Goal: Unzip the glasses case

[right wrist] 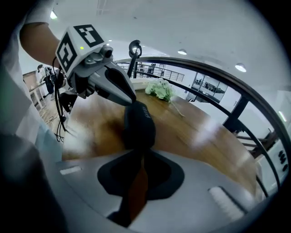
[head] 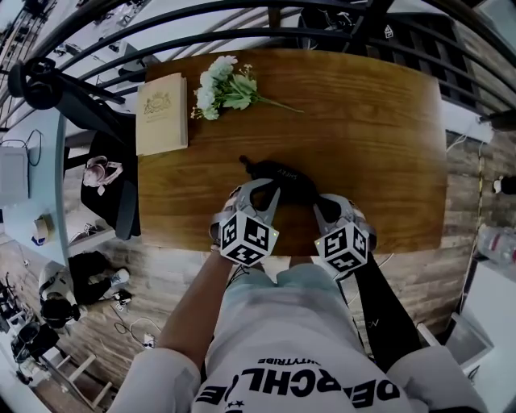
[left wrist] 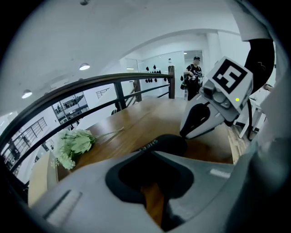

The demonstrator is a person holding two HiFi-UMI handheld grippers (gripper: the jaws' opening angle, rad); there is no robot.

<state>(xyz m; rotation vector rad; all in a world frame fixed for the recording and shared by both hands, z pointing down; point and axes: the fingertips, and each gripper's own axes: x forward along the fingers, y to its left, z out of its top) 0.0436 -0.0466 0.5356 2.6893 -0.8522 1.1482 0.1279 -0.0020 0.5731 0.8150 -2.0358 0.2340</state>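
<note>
seen from above, a wide brown wooden table fills the middle of the frame, with a dark curved metal railing arcing across the top edge beyond it. at the bottom of the frame is the person, in a white shirt with black lettering, both arms reaching up to the table's near edge.

a cream hardcover book with a crest on its cover lies at the table's upper left corner. just to its right is a small bunch of white artificial flowers with green leaves, its thin stem pointing right.

the left grey gripper and the right grey gripper, each carrying a cube with square markers, sit side by side at the lower middle of the frame, angled down toward the table.

between and just above them, at the centre of the table, lies the black oblong glasses case, with a small dark tab sticking out at its upper left end.

each gripper's own view shows its jaws only a narrow slit apart, bare wood showing through the gap. the case lies right at the jaw tips, not pressed between the pads.
</note>
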